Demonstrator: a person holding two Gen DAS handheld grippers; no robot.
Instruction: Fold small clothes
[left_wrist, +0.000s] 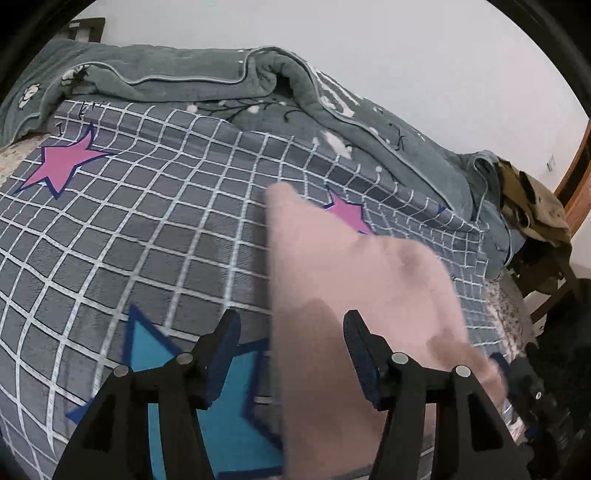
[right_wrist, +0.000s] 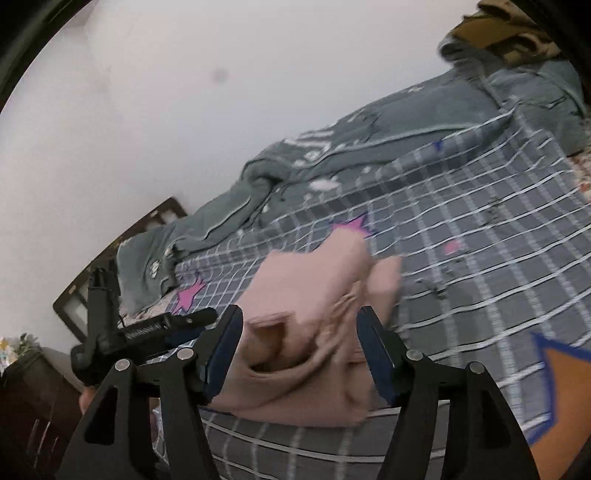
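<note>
A small pink garment (left_wrist: 332, 295) lies on the grey checked bedsheet (left_wrist: 147, 229), blurred by motion. My left gripper (left_wrist: 291, 332) is open, its fingers wide apart just above the garment's near left edge, not gripping it. In the right wrist view the same pink garment (right_wrist: 306, 295) is bunched with an opening facing the camera. My right gripper (right_wrist: 299, 332) is open with the garment lying between and beyond its fingers. The left gripper (right_wrist: 147, 328) shows at the left of that view.
A grey-green blanket (left_wrist: 207, 77) is heaped along the far side of the bed against the white wall. Brown clothing (left_wrist: 532, 206) hangs over a chair at the bed's right end. A dark wooden headboard (right_wrist: 122, 251) stands at the left end.
</note>
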